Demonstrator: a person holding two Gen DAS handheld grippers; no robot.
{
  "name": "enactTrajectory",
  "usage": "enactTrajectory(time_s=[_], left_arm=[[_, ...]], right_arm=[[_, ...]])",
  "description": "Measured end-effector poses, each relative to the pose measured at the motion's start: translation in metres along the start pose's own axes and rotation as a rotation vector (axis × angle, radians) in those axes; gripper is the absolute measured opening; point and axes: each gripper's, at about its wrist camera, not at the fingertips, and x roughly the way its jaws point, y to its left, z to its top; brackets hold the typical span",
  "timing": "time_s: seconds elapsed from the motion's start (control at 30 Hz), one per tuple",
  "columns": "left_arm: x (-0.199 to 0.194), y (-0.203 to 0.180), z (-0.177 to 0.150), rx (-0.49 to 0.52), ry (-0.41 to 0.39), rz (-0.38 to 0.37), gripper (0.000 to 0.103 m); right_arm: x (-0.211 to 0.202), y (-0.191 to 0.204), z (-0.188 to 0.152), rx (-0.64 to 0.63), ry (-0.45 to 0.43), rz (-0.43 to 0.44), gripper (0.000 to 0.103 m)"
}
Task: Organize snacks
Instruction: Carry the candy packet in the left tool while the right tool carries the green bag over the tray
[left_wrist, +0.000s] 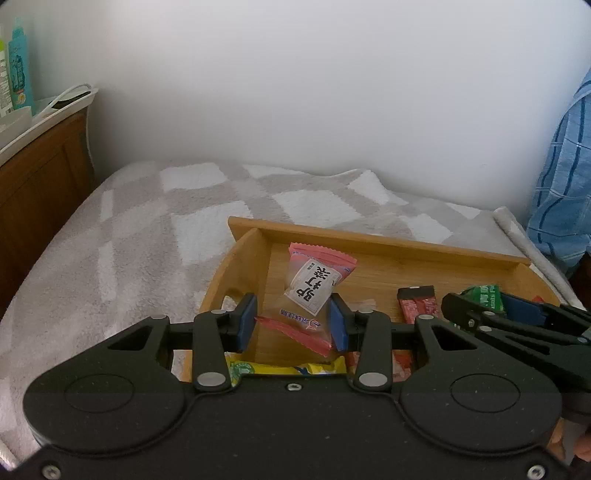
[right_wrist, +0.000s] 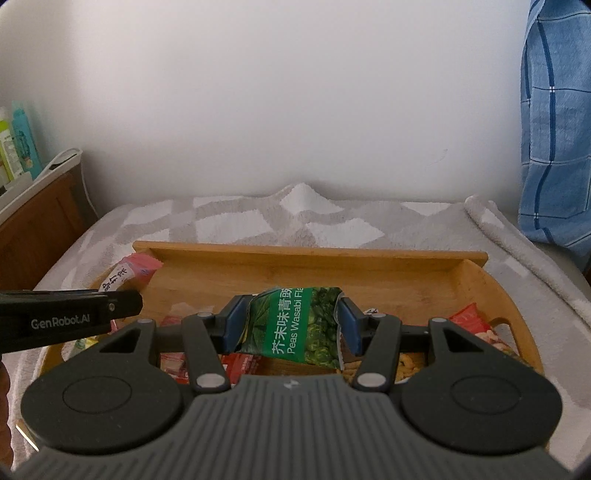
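My left gripper is shut on a pink snack packet with a white label and holds it over the left part of the wooden tray. My right gripper is shut on a green wasabi peas packet above the tray's middle. The right gripper also shows at the right of the left wrist view. The pink packet also shows at the left of the right wrist view. A red snack bar lies in the tray.
A yellow packet and red packets lie in the tray's near part, partly hidden by the grippers. The tray rests on a grey-and-white checked blanket. A wooden cabinet stands at left, a blue towel hangs at right.
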Motion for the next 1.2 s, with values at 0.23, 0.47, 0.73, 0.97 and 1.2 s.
enactTrajectory(time_s=[0.23, 0.47, 0.73, 0.97, 1.2], left_arm=[[0.007, 0.003, -0.002, -0.004, 0.004, 0.004, 0.039], [0.012, 0.003, -0.003, 0.001, 0.008, 0.007, 0.039], [0.018, 0.005, -0.005, -0.003, 0.013, 0.013, 0.039], [0.021, 0.005, -0.005, 0.017, -0.002, 0.012, 0.039], [0.022, 0.005, -0.006, 0.033, -0.011, 0.012, 0.040]], right_arm=[[0.005, 0.001, 0.001, -0.006, 0.001, -0.001, 0.058], [0.010, 0.000, 0.000, -0.005, 0.006, -0.003, 0.058], [0.016, 0.000, -0.002, -0.007, 0.012, 0.011, 0.058], [0.022, -0.001, -0.001, 0.006, 0.015, 0.031, 0.058], [0.027, 0.001, -0.001, 0.007, 0.015, 0.041, 0.059]])
